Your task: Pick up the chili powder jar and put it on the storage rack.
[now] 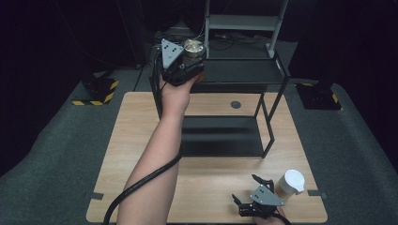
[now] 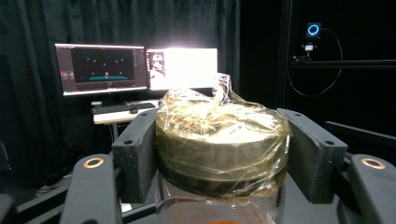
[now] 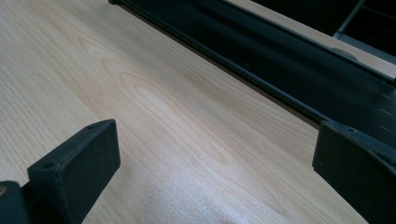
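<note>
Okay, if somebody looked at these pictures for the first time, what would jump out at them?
Probably the round tin wrapped in crinkly plastic film, clamped in the left gripper and held up at the top shelf of the black rack. Next, the white-lidded cup near the table's front right corner, beside the open right gripper.

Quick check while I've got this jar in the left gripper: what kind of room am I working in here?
Most likely a lab or recording studio rather than a home: black curtains surround the space, two lit monitors with a keyboard stand behind, and the wooden table with its black shelf rack sits on grey carpet by hazard-striped stand bases.
</note>
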`<state>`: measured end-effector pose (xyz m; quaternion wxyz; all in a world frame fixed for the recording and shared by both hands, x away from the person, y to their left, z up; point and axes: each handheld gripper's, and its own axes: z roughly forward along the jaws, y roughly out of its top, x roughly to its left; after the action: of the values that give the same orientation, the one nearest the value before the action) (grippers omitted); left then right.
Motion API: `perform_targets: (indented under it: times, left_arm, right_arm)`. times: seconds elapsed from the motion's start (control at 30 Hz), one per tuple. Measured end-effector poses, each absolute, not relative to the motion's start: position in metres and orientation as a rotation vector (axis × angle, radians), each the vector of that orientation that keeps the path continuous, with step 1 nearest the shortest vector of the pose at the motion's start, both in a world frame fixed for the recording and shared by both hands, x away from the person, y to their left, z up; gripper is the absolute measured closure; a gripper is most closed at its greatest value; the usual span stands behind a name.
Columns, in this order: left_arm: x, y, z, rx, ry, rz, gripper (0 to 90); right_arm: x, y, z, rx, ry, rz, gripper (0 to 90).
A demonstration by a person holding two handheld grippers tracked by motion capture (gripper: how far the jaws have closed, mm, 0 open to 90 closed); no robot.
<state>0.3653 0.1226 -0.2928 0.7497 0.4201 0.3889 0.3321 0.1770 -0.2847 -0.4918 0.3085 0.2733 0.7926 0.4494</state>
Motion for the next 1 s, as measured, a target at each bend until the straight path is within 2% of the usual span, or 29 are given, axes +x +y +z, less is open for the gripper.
perform_targets:
  times: [0.17,0.43,1.0]
  left_arm:
    - [0.363,0.119,-0.292,0.916,0.870,0.717,26.6]
    - [0.356,0.115,-0.290,0.932,0.897,0.747,0.5]
    - [0.329,0.125,-0.303,0.954,0.881,0.768,0.2]
  right_arm:
    - [0.177,-0.285,-0.492,0.719,2.095,1.186,0.0]
    - [0.177,-0.284,-0.492,0.717,2.095,1.186,0.0]
    - [0.176,-0.282,-0.492,0.706,2.100,1.172,0.0]
